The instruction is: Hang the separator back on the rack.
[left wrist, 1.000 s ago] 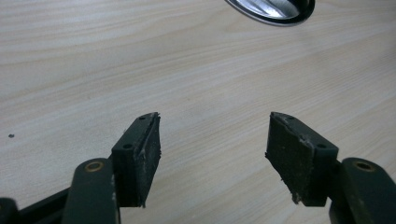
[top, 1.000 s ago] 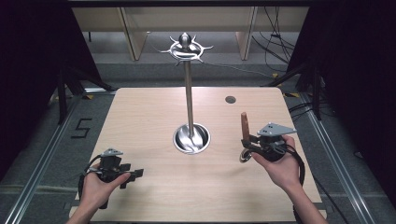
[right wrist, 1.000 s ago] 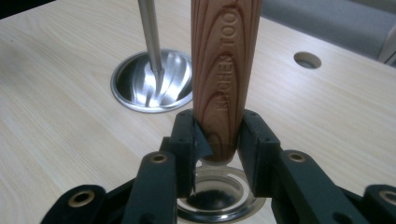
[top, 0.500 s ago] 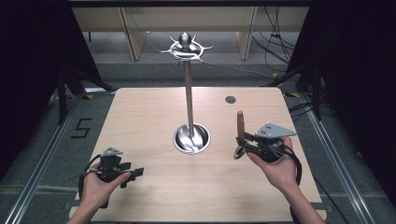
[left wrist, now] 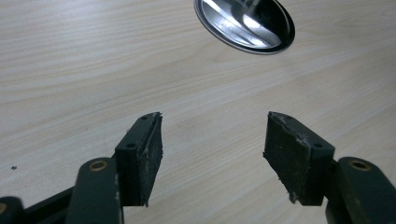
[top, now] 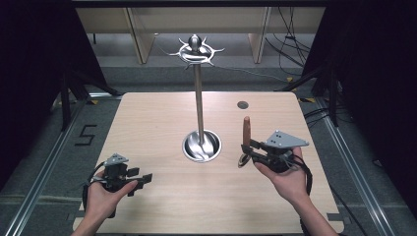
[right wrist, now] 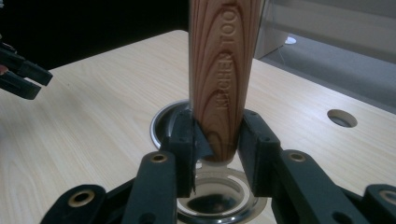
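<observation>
Pale wooden table [top: 162,118] on grey carpet [top: 354,147], dark drapes [top: 29,73] at both sides.

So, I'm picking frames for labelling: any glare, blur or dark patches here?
High view: evenly lit table, black surroundings, glare on the stand's base. Left gripper view: open pads sharp, base reflections streaky. Right gripper view: wooden handle crisp between the jaws, far floor washed out.
</observation>
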Available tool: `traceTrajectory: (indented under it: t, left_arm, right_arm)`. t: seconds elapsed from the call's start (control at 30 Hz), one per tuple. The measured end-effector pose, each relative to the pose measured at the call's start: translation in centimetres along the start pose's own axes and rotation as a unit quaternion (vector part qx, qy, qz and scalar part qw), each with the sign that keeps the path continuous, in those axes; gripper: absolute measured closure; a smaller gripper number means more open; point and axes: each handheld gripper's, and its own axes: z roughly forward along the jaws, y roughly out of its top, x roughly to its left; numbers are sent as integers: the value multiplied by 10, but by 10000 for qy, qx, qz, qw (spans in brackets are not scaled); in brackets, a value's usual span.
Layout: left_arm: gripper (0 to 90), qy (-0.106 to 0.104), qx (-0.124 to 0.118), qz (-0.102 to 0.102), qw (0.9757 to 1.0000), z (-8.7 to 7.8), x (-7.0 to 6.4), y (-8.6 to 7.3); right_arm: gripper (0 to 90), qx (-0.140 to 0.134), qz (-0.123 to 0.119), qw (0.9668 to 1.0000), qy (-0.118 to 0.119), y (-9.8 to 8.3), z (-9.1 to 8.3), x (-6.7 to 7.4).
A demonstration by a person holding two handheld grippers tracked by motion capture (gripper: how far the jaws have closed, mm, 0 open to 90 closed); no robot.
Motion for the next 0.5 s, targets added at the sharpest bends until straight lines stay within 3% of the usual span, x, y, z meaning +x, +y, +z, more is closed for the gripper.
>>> traceTrajectory:
  t: [0.07,0.13,0.17,0.23,0.27,0.3,0.37,0.5]
  left_arm:
    - [361,-8,-32,44,10000,-1,0,0]
    - [361,5,-92,77,9999,-2,-1,1]
    - [361,9,-54,136,9999,-3,0,1]
    - [361,47,-166,94,9998,-2,-2,2]
    - [361,2,-304,55,9995,-2,-5,2]
    - [361,19,-253,170,9995,-4,-4,3]
    - [361,-4,-495,125,9987,-5,-7,4]
    - [360,-56,-801,151,9967,-10,-12,9]
  right_arm:
    - [694,-54,138,9999,-16,0,1,3]
    - [694,-43,-21,10000,22,0,1,2]
    - [695,-120,71,9999,12,0,2,4]
    - [694,-36,179,9997,135,1,3,6]
    - [694,-69,187,9998,85,1,2,7]
    - [694,-155,193,9997,49,1,4,9]
    - [695,-39,218,9996,188,2,3,9]
    - [694,-85,70,9998,192,3,4,12]
